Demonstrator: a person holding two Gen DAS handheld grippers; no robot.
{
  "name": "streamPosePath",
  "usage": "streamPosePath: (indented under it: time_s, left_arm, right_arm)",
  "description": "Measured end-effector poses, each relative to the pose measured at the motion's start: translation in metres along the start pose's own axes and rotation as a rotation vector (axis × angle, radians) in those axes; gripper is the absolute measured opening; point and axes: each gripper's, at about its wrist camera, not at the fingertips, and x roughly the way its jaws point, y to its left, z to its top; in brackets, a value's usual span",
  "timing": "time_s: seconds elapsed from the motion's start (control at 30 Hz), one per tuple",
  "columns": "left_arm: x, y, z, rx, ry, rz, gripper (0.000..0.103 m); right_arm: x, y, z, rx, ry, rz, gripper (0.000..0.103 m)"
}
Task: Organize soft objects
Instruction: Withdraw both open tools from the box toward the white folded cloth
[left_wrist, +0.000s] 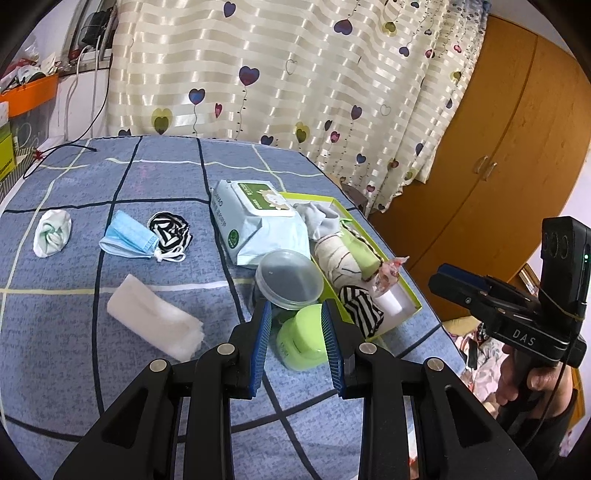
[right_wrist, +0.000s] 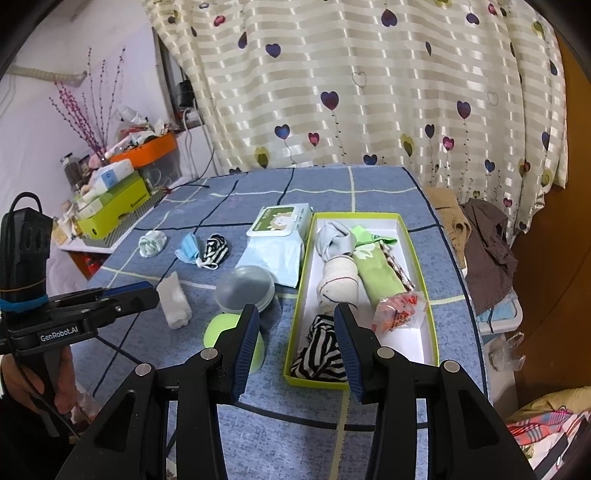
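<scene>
On the blue checked bedspread lie a rolled white-green sock (left_wrist: 51, 232), a blue face mask (left_wrist: 129, 236), a striped sock (left_wrist: 170, 230) and a folded white cloth (left_wrist: 155, 317). A green-rimmed box (right_wrist: 406, 343) holds a grey sock (right_wrist: 334, 236), a cream roll (right_wrist: 340, 284), a green sock (right_wrist: 376, 269), a striped sock (right_wrist: 321, 350) and a snack packet (right_wrist: 399, 310). My left gripper (left_wrist: 295, 308) hovers open, with a green round container (left_wrist: 299, 339) showing beyond its fingers, untouched. My right gripper (right_wrist: 295, 308) stands open above the box's near end, holding nothing.
A wet-wipes pack (left_wrist: 255, 225) and a clear lidded tub (left_wrist: 288, 280) sit beside the box. A cluttered shelf with an orange bin (right_wrist: 147, 149) lies at the left, a heart-print curtain (right_wrist: 369, 92) behind, clothes (right_wrist: 487, 243) and a wooden wardrobe (left_wrist: 498, 147) at the right.
</scene>
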Motion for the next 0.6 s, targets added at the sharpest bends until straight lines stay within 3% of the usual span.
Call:
streamPosePath:
  time_s: [0.23, 0.6]
  left_arm:
    - [-0.008, 0.029, 0.001, -0.047, -0.024, 0.055, 0.029]
    - [-0.022, 0.095, 0.0, -0.164, -0.052, 0.175, 0.029]
  right_arm:
    - [0.012, 0.016, 0.01, -0.03, 0.008, 0.027, 0.043]
    - [0.054, 0.081, 0.034, -0.158, 0.049, 0.143, 0.043]
